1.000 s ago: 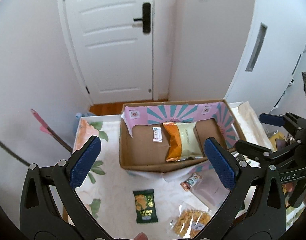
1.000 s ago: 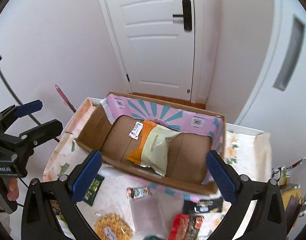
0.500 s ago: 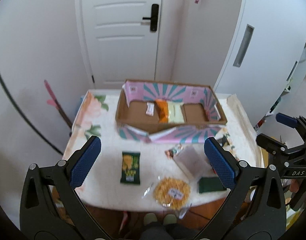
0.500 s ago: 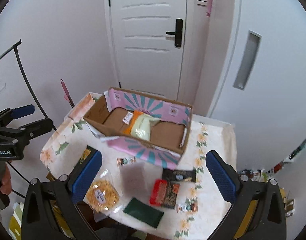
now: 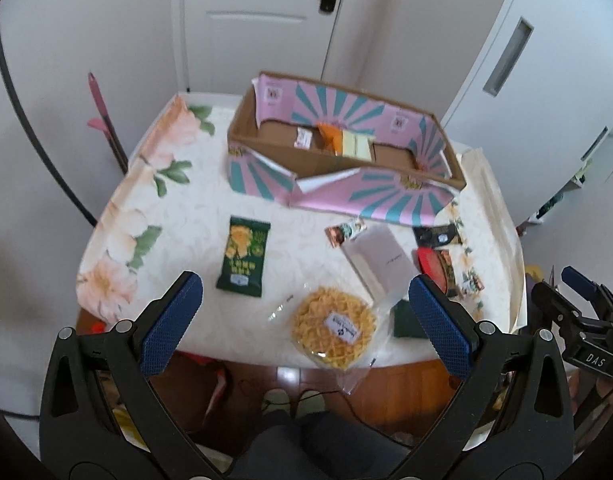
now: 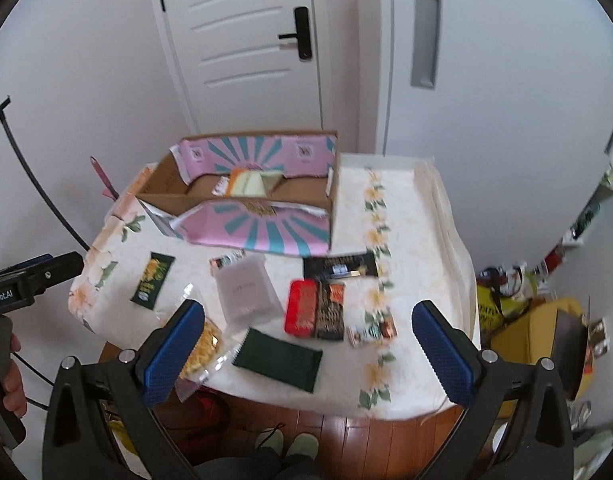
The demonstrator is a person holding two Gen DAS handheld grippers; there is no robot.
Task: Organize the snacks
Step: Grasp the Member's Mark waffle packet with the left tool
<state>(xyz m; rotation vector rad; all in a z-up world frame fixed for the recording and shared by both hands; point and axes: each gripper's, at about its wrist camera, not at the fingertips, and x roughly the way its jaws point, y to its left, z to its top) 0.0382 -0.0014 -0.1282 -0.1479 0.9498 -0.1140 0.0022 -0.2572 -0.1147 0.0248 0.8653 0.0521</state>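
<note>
Both grippers have pulled back and up from the box, so the whole table (image 6: 402, 208) now shows. Left gripper (image 5: 306, 320) and right gripper (image 6: 308, 346) each hang wide open, holding nothing. An orange-and-cream packet (image 5: 344, 142) lies in the cardboard box (image 5: 274, 152). On the cloth in front lie a green packet (image 5: 244, 256), a round yellow snack bag (image 5: 333, 330), a red packet (image 6: 302, 307) and, somewhat blurred, what looks like 1 black bar (image 6: 340, 266).
</note>
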